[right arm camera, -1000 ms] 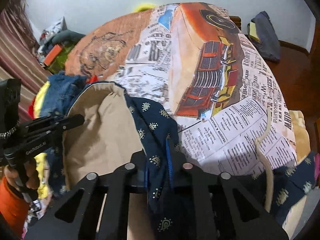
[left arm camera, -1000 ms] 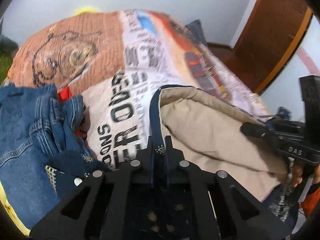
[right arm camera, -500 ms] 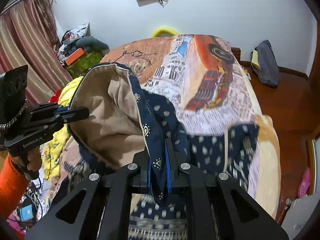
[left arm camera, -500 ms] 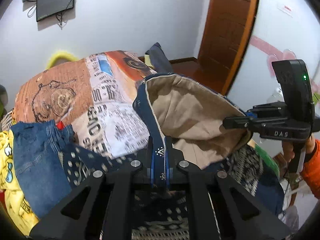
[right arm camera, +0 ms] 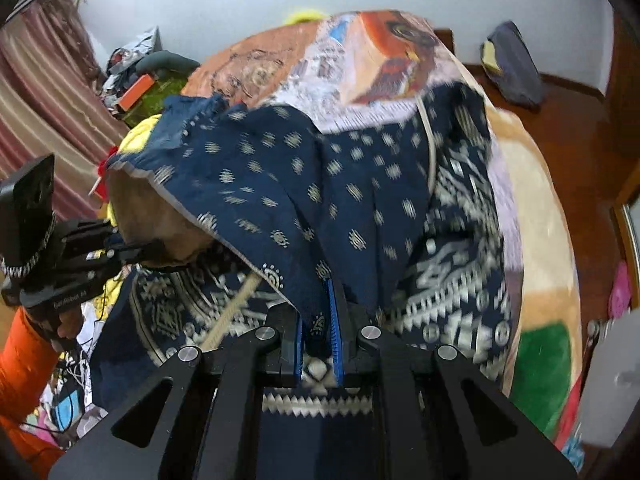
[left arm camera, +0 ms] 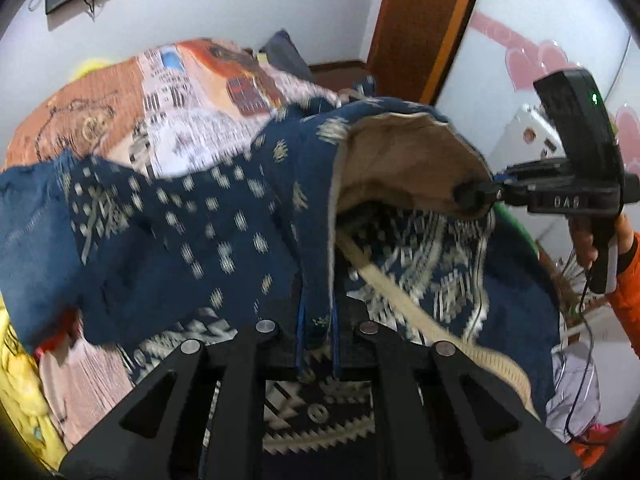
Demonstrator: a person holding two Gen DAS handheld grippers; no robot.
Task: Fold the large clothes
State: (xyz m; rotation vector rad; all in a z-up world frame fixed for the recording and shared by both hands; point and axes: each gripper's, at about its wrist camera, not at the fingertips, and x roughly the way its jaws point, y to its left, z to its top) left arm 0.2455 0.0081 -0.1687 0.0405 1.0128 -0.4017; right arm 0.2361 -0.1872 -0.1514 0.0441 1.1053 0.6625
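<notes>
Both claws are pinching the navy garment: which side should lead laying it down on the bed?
Probably neither: left claw and right claw each pinch an edge of the navy garment hanging between them over the bed, so lower both together.

A bed under a printed cover (right arm camera: 360,60) — orange car, newsprint, a brown sketched panel. A dark grey bundle (right arm camera: 514,68) lies on the red-brown floor by the white wall. A brown wooden door (left arm camera: 424,24) stands beside a panel with pink hearts (left arm camera: 532,56). Striped maroon curtains (right arm camera: 44,92) hang at the left — a yellow cloth (left arm camera: 20,396) lies crumpled nearby.
</notes>
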